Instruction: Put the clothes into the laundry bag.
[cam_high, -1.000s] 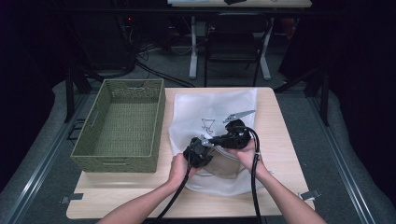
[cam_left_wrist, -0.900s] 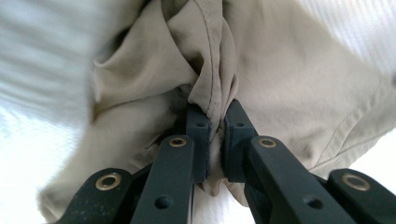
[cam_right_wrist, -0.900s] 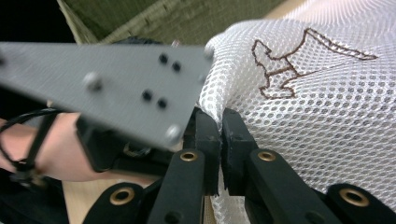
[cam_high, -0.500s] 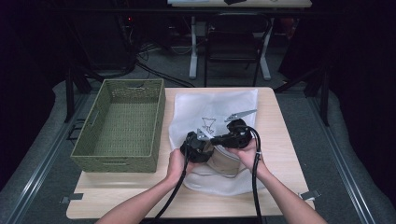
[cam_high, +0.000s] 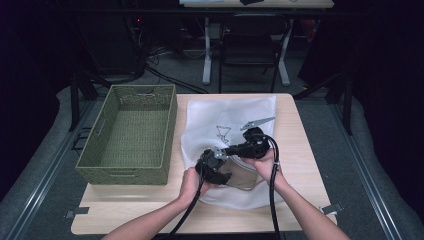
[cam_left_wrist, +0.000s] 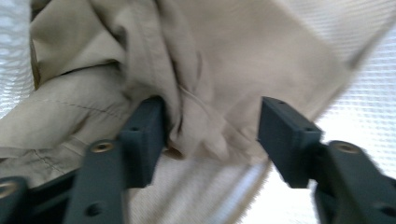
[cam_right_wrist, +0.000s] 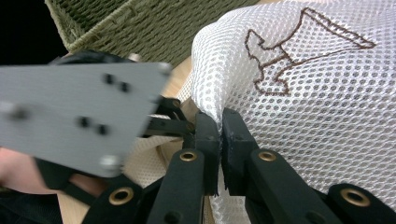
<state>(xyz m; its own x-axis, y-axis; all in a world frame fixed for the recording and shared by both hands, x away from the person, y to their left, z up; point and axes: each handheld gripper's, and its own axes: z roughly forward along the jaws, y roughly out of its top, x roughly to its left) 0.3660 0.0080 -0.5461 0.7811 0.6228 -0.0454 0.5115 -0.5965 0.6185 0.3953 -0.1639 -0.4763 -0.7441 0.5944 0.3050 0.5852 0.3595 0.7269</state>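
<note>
- The white mesh bag (cam_high: 227, 125) lies flat on the wooden table (cam_high: 300, 150), just to the right of the green woven basket (cam_high: 127, 135), which serves here as the landmark.
- A beige garment (cam_left_wrist: 187, 79) sits crumpled inside the bag's near end, on the side away from the basket; in the high view it shows as a tan patch (cam_high: 243, 172) under the mesh.
- A brown stitched emblem (cam_right_wrist: 299, 46) marks the bag's upper layer, farther from the person than the grippers.
- The right gripper (cam_right_wrist: 219, 135) is clenched on the edge of the mesh bag, its jaws pressed together with a fold of the netting pinched between them; in the high view it sits (cam_high: 235, 148) to the right of the basket's near corner.
- The left gripper (cam_left_wrist: 210, 135) is released, its jaws spread wide, one touching a fold of the garment and the other beside it over the mesh; in the high view it lies (cam_high: 212, 167) just right of the basket's front corner.
- Both hands, left (cam_high: 190, 182) and right (cam_high: 265, 162), hold their grippers close together over the bag's near part.
- The basket stands at the table's left.
</note>
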